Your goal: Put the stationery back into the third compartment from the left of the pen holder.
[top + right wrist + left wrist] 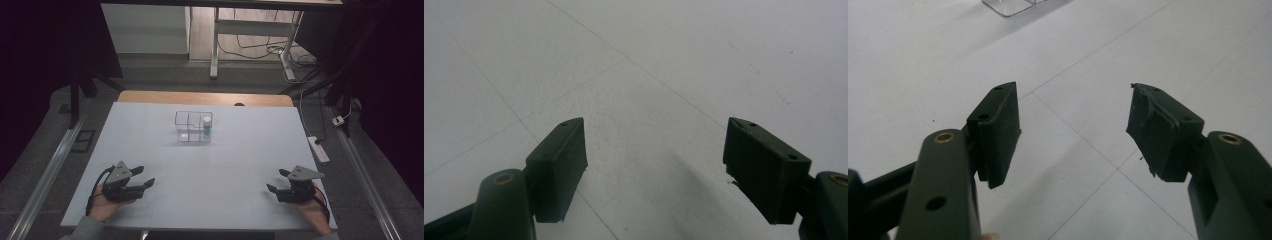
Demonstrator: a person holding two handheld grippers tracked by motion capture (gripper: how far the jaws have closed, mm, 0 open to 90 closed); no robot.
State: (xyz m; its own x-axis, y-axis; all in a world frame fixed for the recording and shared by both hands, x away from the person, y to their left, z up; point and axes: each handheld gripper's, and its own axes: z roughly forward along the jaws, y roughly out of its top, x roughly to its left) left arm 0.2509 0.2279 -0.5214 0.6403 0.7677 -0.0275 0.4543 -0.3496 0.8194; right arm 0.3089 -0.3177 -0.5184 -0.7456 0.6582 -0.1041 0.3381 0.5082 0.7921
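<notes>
clear rack (pixel 1013 6) cut off above the left tongs (pixel 1073 130), gaping empty.

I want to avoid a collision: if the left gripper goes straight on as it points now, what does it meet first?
Probably nothing: the open left gripper points across bare white table; the clear organizer lies off its line.

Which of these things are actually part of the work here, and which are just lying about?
Part of the work:
- clear organizer box
- small green bottle standing in its right compartment
- left gripper and right gripper, both open and holding nothing

Just lying about:
- power strip on the floor
- cables under the far desk
</notes>
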